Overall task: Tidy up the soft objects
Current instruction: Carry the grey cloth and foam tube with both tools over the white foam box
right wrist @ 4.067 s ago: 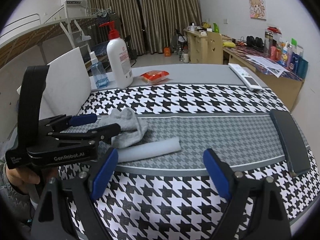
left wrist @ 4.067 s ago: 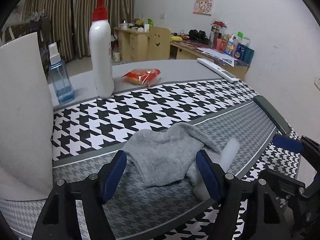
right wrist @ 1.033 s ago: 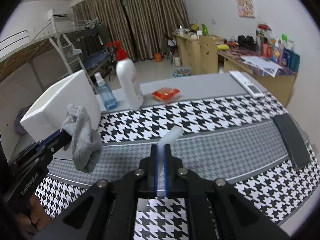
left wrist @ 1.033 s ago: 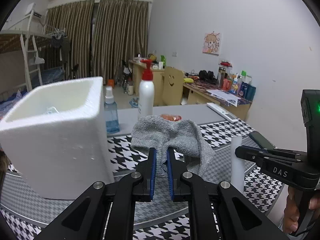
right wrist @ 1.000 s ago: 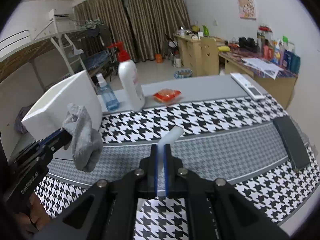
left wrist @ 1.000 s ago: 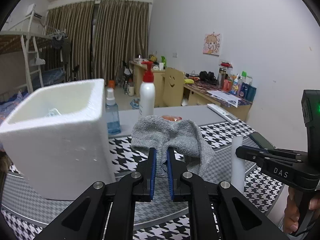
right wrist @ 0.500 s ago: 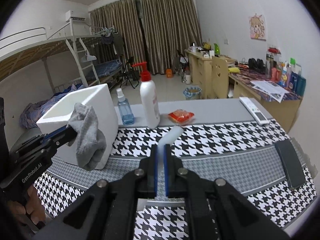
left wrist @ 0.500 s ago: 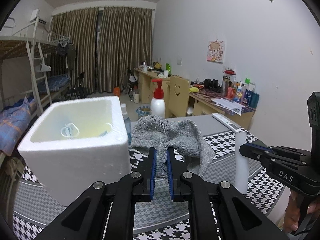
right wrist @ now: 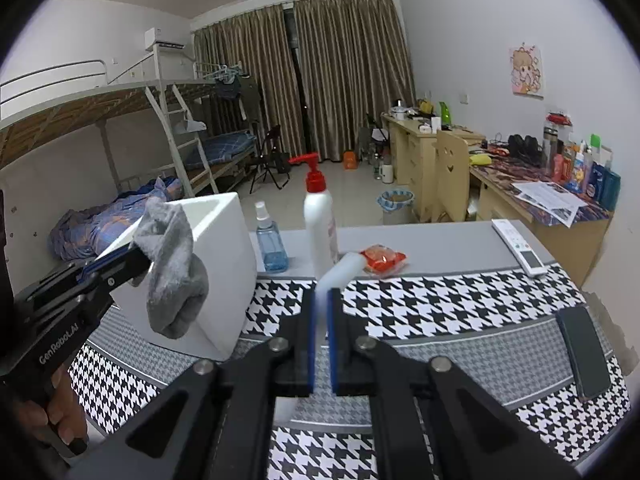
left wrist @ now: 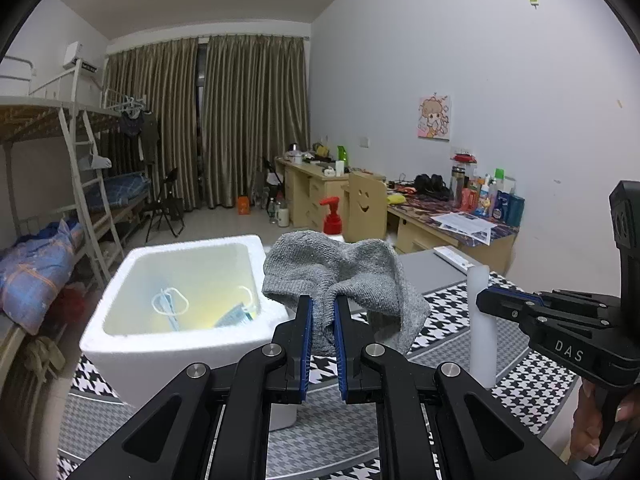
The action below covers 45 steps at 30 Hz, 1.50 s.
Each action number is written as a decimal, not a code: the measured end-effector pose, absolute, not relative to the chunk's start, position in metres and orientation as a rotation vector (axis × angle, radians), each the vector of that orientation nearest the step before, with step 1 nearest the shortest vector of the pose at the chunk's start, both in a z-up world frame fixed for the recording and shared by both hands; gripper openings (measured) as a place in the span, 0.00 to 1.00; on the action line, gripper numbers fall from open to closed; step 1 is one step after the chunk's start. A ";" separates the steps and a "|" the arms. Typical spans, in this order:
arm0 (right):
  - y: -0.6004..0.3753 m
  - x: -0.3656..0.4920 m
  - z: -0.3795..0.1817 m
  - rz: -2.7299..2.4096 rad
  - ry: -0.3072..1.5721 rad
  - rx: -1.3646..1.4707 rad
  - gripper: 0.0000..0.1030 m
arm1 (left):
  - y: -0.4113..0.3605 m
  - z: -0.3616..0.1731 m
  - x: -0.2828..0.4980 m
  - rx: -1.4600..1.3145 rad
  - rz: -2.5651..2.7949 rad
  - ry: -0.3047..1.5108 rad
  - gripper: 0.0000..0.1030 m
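Observation:
My left gripper point(left wrist: 322, 312) is shut on a grey sock point(left wrist: 340, 268), which droops over its blue pads above the table. In the right wrist view the same grey sock point(right wrist: 174, 264) hangs from the left gripper point(right wrist: 138, 254) just in front of the white foam box point(right wrist: 224, 248). My right gripper point(right wrist: 322, 300) is shut on a white foam tube point(right wrist: 340, 270); from the left wrist view that foam tube point(left wrist: 482, 320) stands upright in the right gripper point(left wrist: 486, 302). The foam box point(left wrist: 176, 332) sits left of the sock, open-topped, with face masks point(left wrist: 170, 306) inside.
A red-pump lotion bottle point(right wrist: 318, 216), a blue spray bottle point(right wrist: 270, 246) and a red snack packet point(right wrist: 382, 258) stand behind the houndstooth cloth point(right wrist: 440, 300). A remote point(right wrist: 520, 246) and a dark phone point(right wrist: 582, 350) lie at the right. A person's hand point(right wrist: 52, 412) holds the left gripper's handle.
Both grippers have risen with the sock and the foam tube still held. The foam box's inside, with the masks, has come into the left wrist view.

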State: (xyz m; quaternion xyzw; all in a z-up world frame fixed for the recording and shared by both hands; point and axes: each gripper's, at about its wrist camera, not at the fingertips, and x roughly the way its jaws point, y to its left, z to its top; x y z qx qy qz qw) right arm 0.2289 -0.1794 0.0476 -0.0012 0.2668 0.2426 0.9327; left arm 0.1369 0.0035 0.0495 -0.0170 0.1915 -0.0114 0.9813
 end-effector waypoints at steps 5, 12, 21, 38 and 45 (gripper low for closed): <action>-0.172 0.228 0.058 0.516 0.530 -0.002 0.07 | 0.008 0.060 0.135 -0.031 -0.017 0.367 0.11; -0.158 0.230 0.068 0.536 0.517 -0.017 0.07 | 0.019 0.066 0.137 -0.040 0.019 0.363 0.11; -0.139 0.234 0.071 0.579 0.520 -0.032 0.07 | 0.035 0.077 0.138 -0.040 0.076 0.344 0.11; -0.098 0.237 0.081 0.656 0.516 -0.060 0.07 | 0.065 0.080 0.146 -0.042 0.182 0.340 0.11; -0.082 0.240 0.081 0.679 0.522 -0.076 0.07 | 0.082 0.071 0.159 -0.055 0.230 0.376 0.11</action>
